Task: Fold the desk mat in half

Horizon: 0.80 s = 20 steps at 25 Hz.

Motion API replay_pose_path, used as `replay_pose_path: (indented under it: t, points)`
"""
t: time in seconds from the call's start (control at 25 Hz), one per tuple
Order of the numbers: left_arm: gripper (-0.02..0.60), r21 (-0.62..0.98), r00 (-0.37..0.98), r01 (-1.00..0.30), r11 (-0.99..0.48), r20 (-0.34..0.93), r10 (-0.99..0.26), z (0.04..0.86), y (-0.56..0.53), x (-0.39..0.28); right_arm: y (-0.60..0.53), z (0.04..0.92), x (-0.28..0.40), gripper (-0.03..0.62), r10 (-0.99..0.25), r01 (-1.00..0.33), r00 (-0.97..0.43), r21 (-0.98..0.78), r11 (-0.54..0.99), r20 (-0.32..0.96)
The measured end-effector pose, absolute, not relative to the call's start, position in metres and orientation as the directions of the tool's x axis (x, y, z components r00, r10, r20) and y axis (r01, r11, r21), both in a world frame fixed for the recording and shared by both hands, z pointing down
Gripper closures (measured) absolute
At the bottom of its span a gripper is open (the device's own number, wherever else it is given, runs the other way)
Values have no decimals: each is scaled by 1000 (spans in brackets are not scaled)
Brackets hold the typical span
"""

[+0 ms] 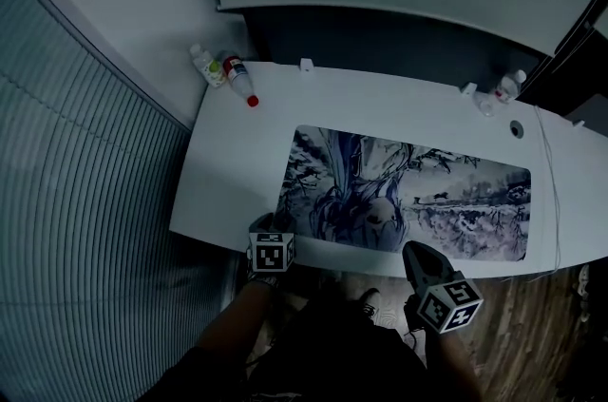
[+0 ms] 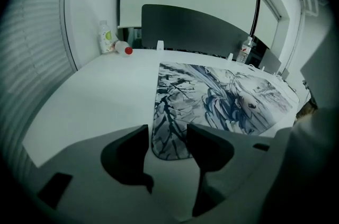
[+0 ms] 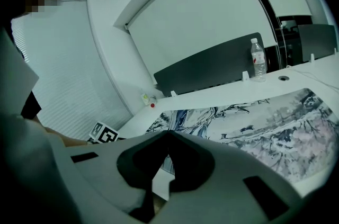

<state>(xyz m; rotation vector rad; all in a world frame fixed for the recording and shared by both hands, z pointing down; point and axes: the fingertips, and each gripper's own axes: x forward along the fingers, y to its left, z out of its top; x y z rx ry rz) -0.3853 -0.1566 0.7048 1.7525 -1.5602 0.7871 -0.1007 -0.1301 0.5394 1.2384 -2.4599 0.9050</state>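
Fingers point(image 2: 127, 151) of the left gripper point(image 2: 168, 128) were held wide apart, and nothing was gripped by them. The near left corner of the mat point(image 1: 418, 191) was seen in the gap between them, with no pad pressed on it. On the right gripper point(image 3: 168, 135) the fingers point(image 3: 196, 164) were shut tip to tip, and nothing was seen between them.

The mat was laid flat and unfolded on the desk point(image 1: 237, 162), printed side up. Its long side was set along the desk's near edge, and it was placed closer to the right end, so that a bare white strip was left at the left end. The left gripper was held at the mat's near left corner, by the desk's near edge. The right gripper was held at the same edge, a little right of the middle of the mat's near side; whether the mat was touched by it could not be told.

Two bottles point(image 1: 207, 66) were seen at the far left corner, one of them lying on its side with a red cap. A third bottle point(image 1: 508, 86) was stood near the far right corner. A cable point(image 1: 551, 191) was run across the right end, beside the mat. A dark partition point(image 1: 380, 39) was set along the far edge, and a blind point(image 1: 76, 201) was seen to the left of the desk.
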Motion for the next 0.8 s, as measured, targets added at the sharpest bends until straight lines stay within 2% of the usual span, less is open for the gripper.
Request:
replay_pose_path:
  t: [0.28,0.52,0.8]
  points:
    - [378,79,120,-992,-94,784,-609,702,-156,-381,-139,542,-107,571,-638,-783,-617,-436,443,460]
    - [482,115,167,-985,-125,797,-580,702,-156,-370,-146,537,-106,571,-656,-790,-607,-425,441,448]
    - [526,157,203,-979,-128,785,-585,692,-157,-365,-148,535,-100,571,-671,-800,-591,-429,419,448]
